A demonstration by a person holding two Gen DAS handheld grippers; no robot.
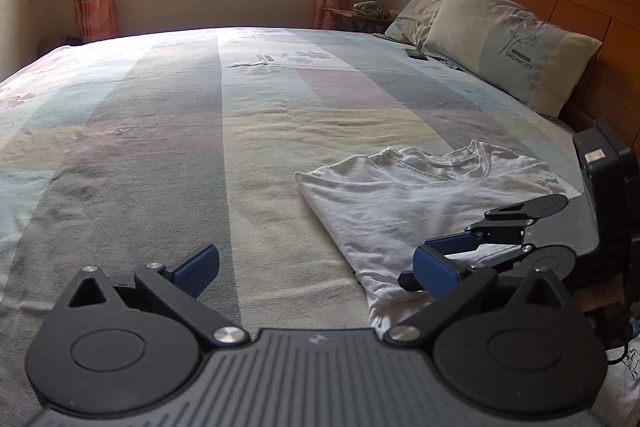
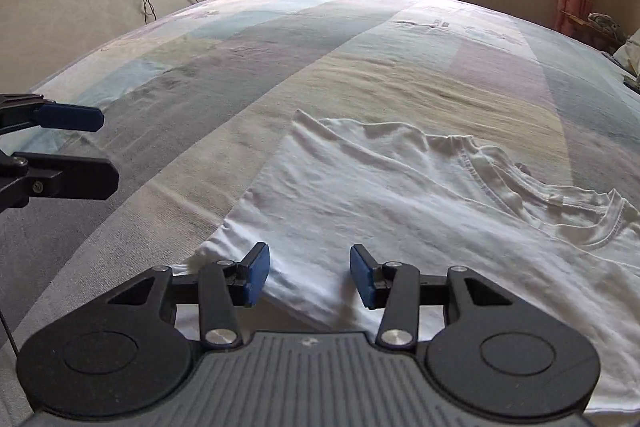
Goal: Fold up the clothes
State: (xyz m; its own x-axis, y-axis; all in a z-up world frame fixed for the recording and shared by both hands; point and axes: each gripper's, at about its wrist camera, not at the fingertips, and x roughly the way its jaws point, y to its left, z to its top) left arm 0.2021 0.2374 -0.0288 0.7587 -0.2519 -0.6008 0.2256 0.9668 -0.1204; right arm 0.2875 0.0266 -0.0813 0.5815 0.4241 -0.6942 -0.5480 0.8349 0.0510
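The white cotton T-shirt [image 2: 400, 195] lies partly folded, collar up, on the pastel striped bedsheet [image 1: 180, 131], a flat surface suited to folding. The right gripper [image 2: 310, 275] hovers over its near edge, jaws parted and empty. The left gripper [image 1: 316, 267] stands wide apart beside it, holding nothing.

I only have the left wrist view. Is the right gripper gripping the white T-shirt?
Observer: No. The right wrist view shows the right gripper open, with its pads apart above the folded edge of the white T-shirt and nothing pinched.
Operator: Is my left gripper over the shirt?
Observer: No. The left gripper is open and empty over bare bedspread, beside the shirt and clear of it.
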